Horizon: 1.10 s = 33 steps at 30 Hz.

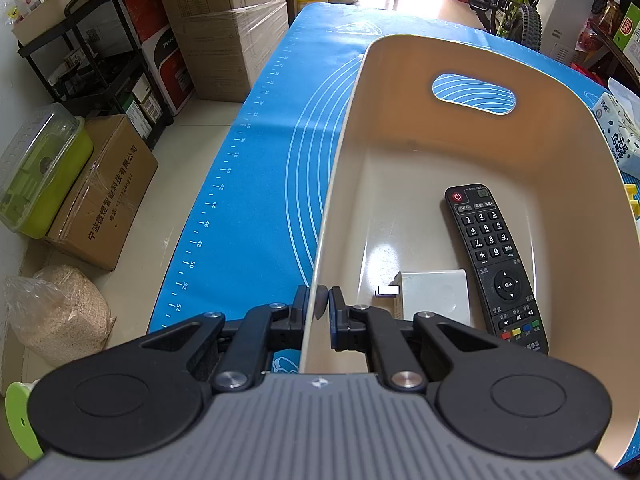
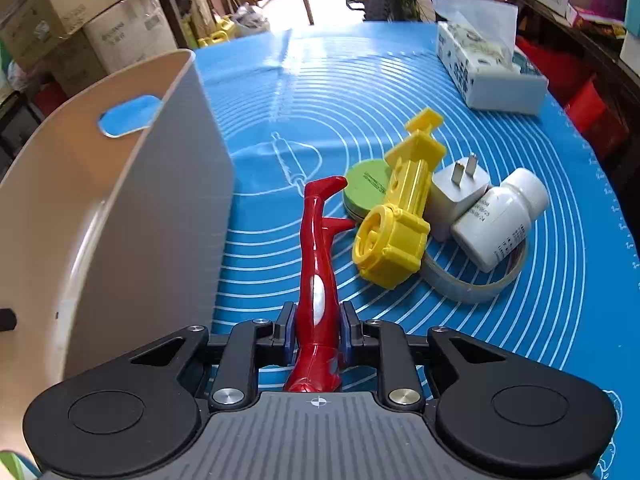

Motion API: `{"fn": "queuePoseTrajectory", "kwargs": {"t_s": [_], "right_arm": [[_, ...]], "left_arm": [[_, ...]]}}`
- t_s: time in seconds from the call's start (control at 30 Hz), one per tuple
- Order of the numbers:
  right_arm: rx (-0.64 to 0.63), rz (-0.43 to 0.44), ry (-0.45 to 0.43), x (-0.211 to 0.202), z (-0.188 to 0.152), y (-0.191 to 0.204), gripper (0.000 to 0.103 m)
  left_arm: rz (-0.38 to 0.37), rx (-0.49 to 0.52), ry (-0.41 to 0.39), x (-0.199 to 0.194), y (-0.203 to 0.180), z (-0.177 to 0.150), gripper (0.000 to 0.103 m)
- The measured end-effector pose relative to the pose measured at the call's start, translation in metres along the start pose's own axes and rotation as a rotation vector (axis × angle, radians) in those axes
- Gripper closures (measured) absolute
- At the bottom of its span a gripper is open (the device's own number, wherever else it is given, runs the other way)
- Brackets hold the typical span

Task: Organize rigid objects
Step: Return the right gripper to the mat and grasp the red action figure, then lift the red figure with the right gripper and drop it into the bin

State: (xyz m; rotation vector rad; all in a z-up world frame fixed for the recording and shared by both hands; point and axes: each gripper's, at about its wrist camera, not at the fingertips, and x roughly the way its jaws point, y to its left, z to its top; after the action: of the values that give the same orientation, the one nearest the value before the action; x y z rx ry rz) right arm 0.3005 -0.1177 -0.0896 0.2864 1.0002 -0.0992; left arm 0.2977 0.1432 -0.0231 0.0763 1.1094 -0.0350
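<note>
A blue baking mat (image 2: 360, 92) covered the table. On it stood a beige bin (image 2: 132, 208), a tissue box (image 2: 488, 76), a green disc (image 2: 366, 194), a tape ring (image 2: 468, 286) and a white plug adapter (image 2: 454, 196).

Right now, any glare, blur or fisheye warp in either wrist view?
Left wrist: glare patch on the bin floor beside the remote, whose keys stay readable; bright doorway blown out; mat edge bows strongly. Right wrist: sheen on the blue mat and a highlight on the red figure; nearby objects are sharp; corners vignetted.
</note>
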Motion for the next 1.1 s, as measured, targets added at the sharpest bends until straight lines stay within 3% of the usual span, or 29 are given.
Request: {"fn": "queuePoseTrajectory", "kwargs": {"t_s": [0.23, 0.43, 0.73, 0.9, 1.1], "right_arm": [[0.004, 0.042, -0.060, -0.030, 0.005, 0.003, 0.072], [0.002, 0.054, -0.167, -0.069, 0.024, 0.008, 0.072], [-0.084, 0.133, -0.318, -0.115, 0.057, 0.055, 0.072], [-0.149, 0.176, -0.306, -0.105, 0.064, 0.088, 0.072], [-0.213, 0.195, -0.191, -0.069, 0.048, 0.121, 0.072]], "left_arm": [[-0.002, -0.002, 0.000, 0.000, 0.001, 0.000, 0.091], [-0.001, -0.001, 0.001, 0.000, 0.001, 0.000, 0.091], [0.001, 0.001, 0.003, 0.001, 0.001, -0.001, 0.091], [0.000, 0.001, 0.003, 0.001, 0.002, -0.001, 0.091], [0.000, 0.001, 0.003, 0.001, 0.001, -0.001, 0.091]]}}
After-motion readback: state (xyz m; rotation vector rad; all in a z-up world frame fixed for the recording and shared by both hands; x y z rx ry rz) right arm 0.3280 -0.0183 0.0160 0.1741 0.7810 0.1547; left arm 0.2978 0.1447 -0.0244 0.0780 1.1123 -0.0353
